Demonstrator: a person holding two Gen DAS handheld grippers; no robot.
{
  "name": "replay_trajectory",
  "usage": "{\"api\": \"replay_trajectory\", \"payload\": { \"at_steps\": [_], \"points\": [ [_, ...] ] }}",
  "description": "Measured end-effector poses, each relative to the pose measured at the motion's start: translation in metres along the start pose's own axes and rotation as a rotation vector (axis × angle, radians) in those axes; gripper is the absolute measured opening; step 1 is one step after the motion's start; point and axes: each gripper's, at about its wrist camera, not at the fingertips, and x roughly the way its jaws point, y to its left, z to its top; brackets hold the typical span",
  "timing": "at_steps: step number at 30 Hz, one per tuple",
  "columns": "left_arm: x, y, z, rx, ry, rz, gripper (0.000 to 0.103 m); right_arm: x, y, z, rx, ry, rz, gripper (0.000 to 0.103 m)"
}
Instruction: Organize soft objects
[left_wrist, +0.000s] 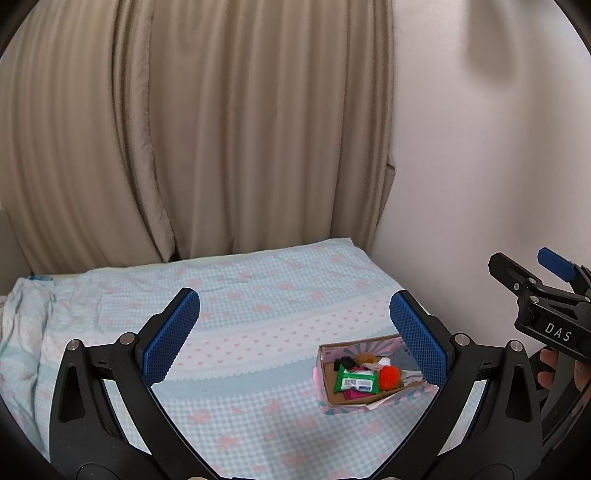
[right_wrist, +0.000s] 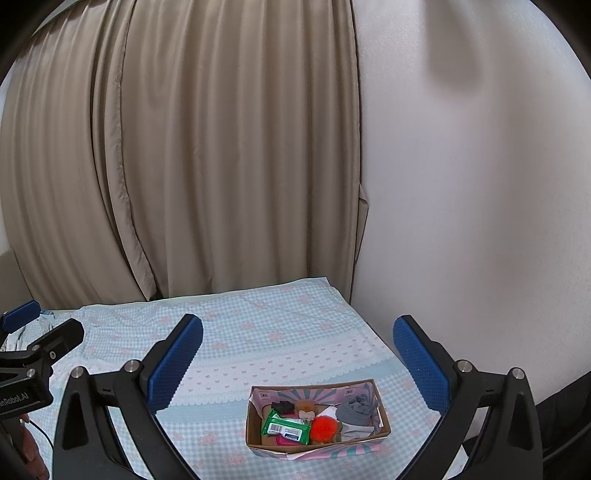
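Note:
A small cardboard box (right_wrist: 384, 419) with a pink and teal printed rim sits on the bed; it also shows in the left wrist view (left_wrist: 327, 397). It holds a green wipes packet (right_wrist: 286, 428), an orange pompom (right_wrist: 325, 428), a grey rolled cloth (right_wrist: 354, 410), a brown plush (right_wrist: 304, 406) and a black item (right_wrist: 282, 406). My left gripper (left_wrist: 295, 332) is open and empty, raised above the bed, left of the box. My right gripper (right_wrist: 297, 358) is open and empty, raised above the box. Each gripper also shows at the other view's edge.
The bed is covered by a light blue checked sheet (right_wrist: 258, 332) with pink flowers. Beige curtains (right_wrist: 203, 147) hang behind the bed. A white wall (right_wrist: 461, 221) runs along the bed's right side. Rumpled bedding (left_wrist: 22, 325) lies at the far left.

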Motion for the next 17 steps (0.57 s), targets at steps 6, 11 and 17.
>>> {"api": "replay_trajectory", "payload": {
  "at_steps": [6,11,17],
  "points": [
    [0.002,0.003,0.000,-0.005,-0.008,0.000,0.103,0.001,0.000,0.000,0.001,0.002,-0.002,0.103],
    [0.005,0.005,0.000,-0.016,-0.002,-0.001,0.103,0.001,0.003,0.001,0.003,0.006,-0.006,0.103],
    [0.011,0.006,-0.006,-0.018,-0.001,0.008,0.103,0.002,0.006,0.001,0.007,0.009,-0.009,0.103]
  ]
}}
